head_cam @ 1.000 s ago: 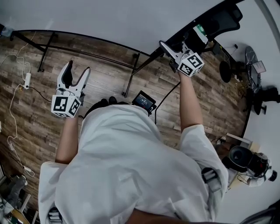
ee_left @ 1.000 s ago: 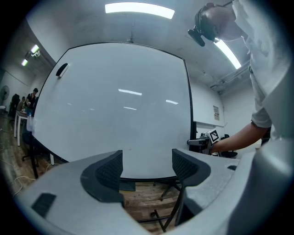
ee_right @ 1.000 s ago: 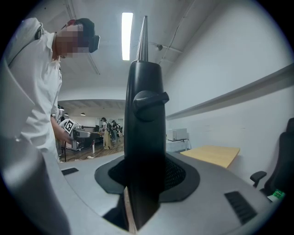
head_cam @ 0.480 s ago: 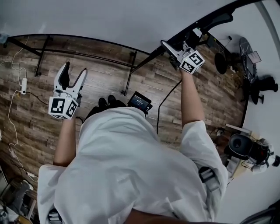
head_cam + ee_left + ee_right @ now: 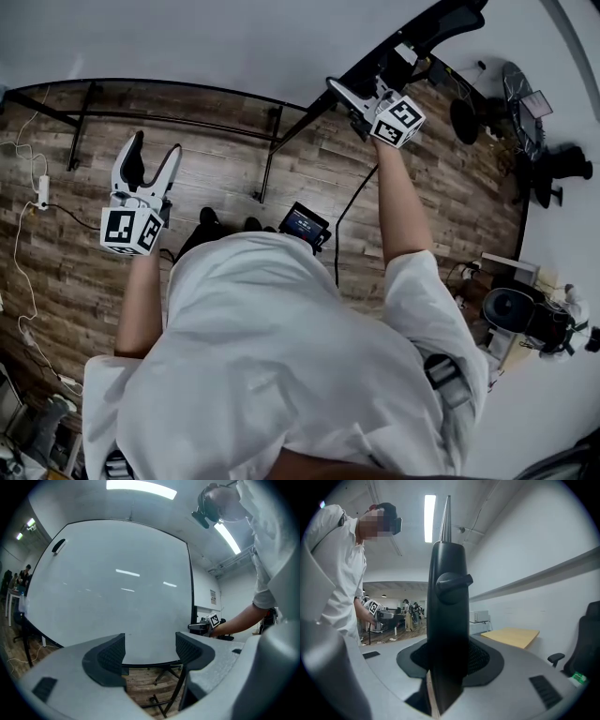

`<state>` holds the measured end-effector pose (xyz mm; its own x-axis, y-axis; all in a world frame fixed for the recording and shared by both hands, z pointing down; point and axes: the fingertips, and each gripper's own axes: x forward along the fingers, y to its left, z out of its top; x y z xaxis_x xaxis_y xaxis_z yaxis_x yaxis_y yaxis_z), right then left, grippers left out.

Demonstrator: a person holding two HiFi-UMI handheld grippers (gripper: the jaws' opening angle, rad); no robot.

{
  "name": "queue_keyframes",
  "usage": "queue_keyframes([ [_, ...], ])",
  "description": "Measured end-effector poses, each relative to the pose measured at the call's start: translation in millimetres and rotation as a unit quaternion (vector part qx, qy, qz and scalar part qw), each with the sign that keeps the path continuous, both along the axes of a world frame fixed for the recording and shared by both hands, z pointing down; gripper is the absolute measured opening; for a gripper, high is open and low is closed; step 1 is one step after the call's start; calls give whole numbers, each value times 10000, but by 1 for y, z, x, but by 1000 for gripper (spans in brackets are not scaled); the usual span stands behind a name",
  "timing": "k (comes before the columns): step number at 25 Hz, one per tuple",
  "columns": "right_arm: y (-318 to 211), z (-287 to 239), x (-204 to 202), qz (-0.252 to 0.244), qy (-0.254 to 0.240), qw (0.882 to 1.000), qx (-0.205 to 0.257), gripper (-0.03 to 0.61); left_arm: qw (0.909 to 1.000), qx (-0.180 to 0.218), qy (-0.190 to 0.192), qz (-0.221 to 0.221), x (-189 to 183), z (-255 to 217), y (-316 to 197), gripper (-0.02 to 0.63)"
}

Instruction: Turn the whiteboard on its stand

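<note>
The whiteboard [image 5: 234,37] stands upright on its black stand [image 5: 169,117] over a wood-plank floor [image 5: 441,206], straight in front of the person, its white face filling the top of the head view.

The right gripper [image 5: 349,98] is at the board's right edge. In the right gripper view its jaws are closed on the board's black side frame [image 5: 447,597], the ribbed pads pressing it from both sides, with a black knob [image 5: 453,582] on the frame just above them.

The left gripper [image 5: 153,150] is held out level towards the board's face [image 5: 117,588], apart from it. Its jaws [image 5: 150,651] stand wide with nothing between them.

A small dark block [image 5: 58,545] sits on the face near its upper left corner. The only print on the grippers is the black-and-white square markers on their cubes [image 5: 129,232]. A notice [image 5: 213,596] on the far wall is too small to read. A small device with a lit screen [image 5: 305,220] lies on the floor by the person's feet, its display illegible.
</note>
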<state>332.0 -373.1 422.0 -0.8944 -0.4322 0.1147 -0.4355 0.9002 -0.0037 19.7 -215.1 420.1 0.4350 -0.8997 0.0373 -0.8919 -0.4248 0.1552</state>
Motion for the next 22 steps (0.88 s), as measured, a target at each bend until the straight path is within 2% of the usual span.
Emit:
queue_keyframes([
  [11, 3, -1, 26, 31, 70, 10000, -36, 158, 9999, -66, 13, -147, 35, 2, 15, 330],
  [22, 18, -3, 47, 58, 55, 10000, -1, 158, 9999, -13, -65, -91, 57, -3, 25, 330],
])
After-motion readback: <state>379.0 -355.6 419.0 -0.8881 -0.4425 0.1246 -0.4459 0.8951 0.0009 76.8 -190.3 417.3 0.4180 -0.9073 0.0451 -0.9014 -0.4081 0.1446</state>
